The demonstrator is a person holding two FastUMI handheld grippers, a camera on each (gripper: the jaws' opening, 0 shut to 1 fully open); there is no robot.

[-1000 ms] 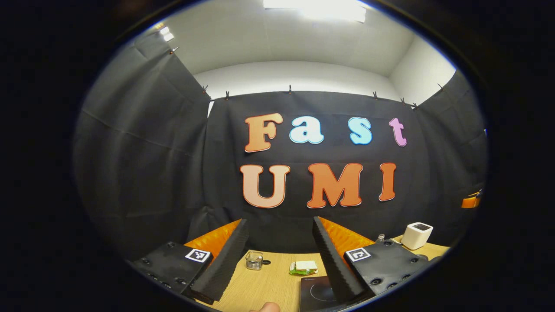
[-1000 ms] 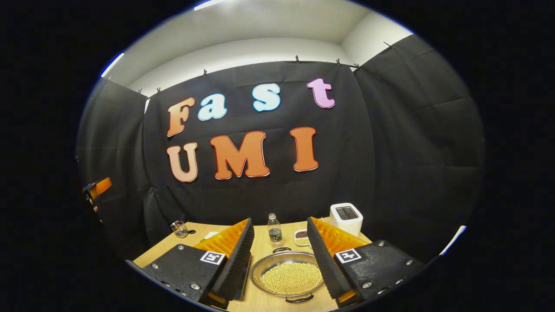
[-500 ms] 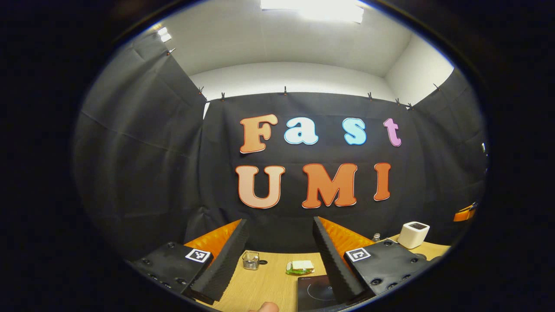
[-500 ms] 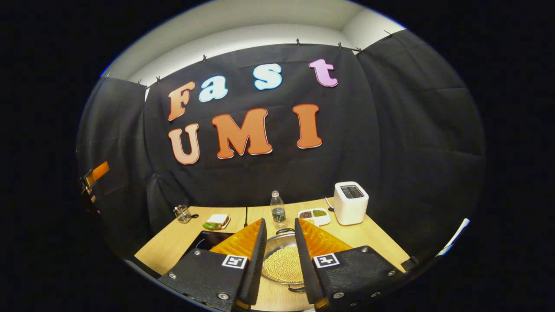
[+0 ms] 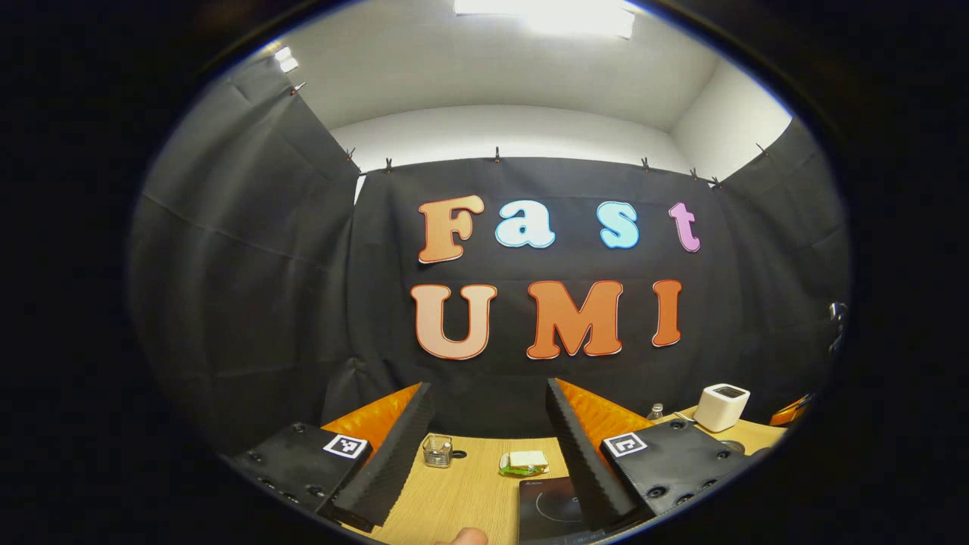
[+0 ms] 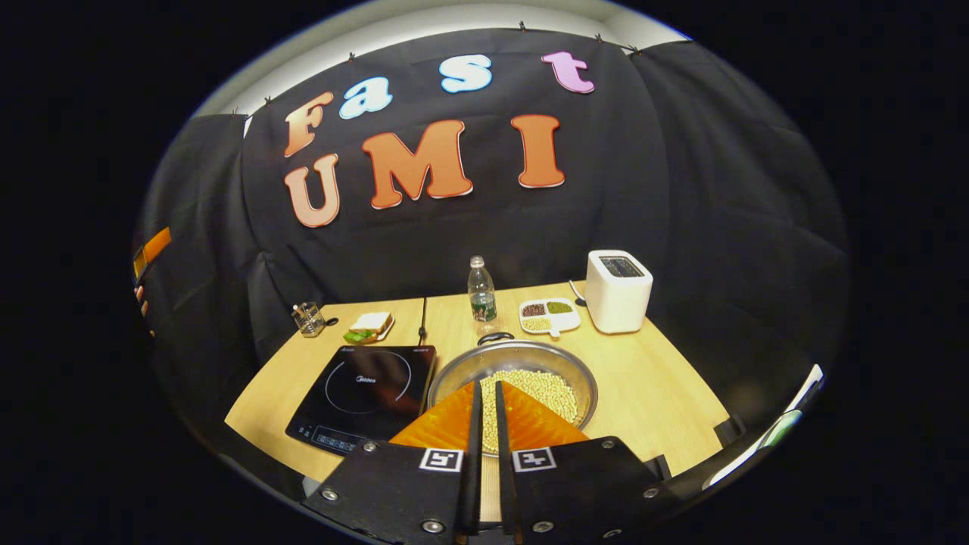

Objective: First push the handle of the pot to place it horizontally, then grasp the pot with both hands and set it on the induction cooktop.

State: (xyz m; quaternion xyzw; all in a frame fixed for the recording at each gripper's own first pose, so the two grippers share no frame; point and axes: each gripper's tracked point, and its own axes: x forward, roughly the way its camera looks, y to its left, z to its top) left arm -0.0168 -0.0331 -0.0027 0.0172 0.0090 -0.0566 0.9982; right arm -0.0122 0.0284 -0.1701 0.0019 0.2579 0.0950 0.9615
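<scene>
A shallow steel pot (image 6: pixel 460 371) full of pale beans sits on the wooden table (image 6: pixel 658 393), just right of the black induction cooktop (image 6: pixel 363 390). Its far loop handle (image 6: pixel 496 336) points toward the back wall; the near handle is hidden behind my right gripper (image 6: pixel 486 390). That gripper hovers above the pot's near side, its fingers drawn almost together with nothing between them. My left gripper (image 5: pixel 488 386) is held open and level, with the cooktop (image 5: pixel 546 503) low between its fingers. It also appears at the left edge of the right gripper view as the left gripper (image 6: pixel 151 253).
Along the back of the table stand a water bottle (image 6: pixel 480 291), a divided dish of grains (image 6: pixel 548 315), a white toaster (image 6: pixel 617 291), a sandwich on a plate (image 6: pixel 369 325) and a small glass (image 6: pixel 308 318). A thumb (image 5: pixel 463 536) shows at the bottom of the left gripper view.
My right gripper has risen and tipped down toward the pot, and its fingers have gone from wide open to almost together. The left gripper has barely moved.
</scene>
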